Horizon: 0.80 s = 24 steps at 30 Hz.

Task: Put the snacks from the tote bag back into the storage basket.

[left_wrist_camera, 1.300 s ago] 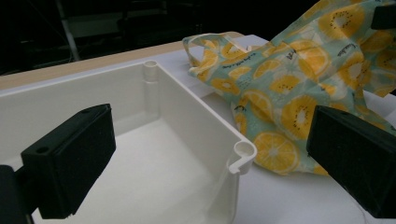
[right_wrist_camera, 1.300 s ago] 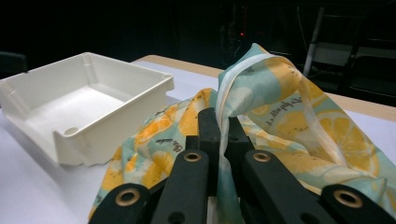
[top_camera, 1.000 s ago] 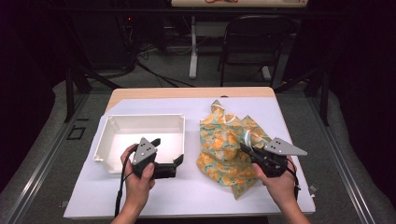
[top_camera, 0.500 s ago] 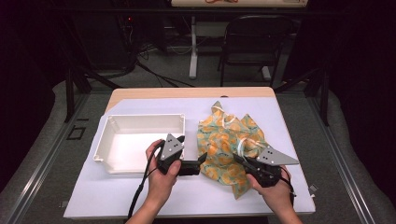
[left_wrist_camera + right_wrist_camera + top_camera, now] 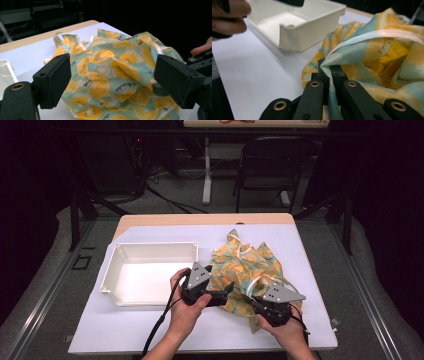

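Fingers of right gripper (image 5: 329, 72) pinching crumpled lemon-print teal cloth bag (image 5: 247, 272); left gripper (image 5: 113, 82) spread, just been closing, straddling cloth untouched, beside white plastic bin (image 5: 116, 265).

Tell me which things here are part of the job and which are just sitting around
In the job:
- fruit-print cloth bag, crumpled on the table
- right gripper, shut on the bag's edge
- left gripper, jaws open at the bag, just been closing
- white bin, likely where it goes

Just about:
- folding chair
- cables on the floor
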Each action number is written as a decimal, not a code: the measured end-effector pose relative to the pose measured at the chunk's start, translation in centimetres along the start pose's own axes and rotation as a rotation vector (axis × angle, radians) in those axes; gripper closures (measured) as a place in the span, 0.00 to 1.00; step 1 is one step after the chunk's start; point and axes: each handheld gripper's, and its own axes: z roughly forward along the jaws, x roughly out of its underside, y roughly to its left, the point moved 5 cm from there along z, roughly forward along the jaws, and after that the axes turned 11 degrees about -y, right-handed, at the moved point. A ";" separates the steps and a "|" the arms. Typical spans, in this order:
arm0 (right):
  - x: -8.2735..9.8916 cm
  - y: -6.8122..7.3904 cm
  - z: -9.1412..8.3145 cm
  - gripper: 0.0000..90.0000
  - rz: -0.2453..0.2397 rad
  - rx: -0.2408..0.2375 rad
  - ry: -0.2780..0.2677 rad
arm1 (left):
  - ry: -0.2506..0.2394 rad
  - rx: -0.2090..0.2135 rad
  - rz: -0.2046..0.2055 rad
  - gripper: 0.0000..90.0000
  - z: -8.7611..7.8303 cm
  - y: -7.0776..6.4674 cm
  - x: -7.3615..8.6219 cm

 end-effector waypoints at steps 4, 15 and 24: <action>1.2 0.3 0.7 0.99 0.013 -0.017 0.070 | 0.007 0.001 0.009 0.17 0.4 -0.3 0.2; 0.7 -0.8 -0.6 0.33 0.067 0.048 0.005 | -0.005 -0.030 0.014 0.17 -0.4 0.7 0.3; -1.1 -3.2 -2.1 0.17 0.151 0.182 -0.062 | -0.013 -0.049 0.004 0.17 -1.4 1.6 0.8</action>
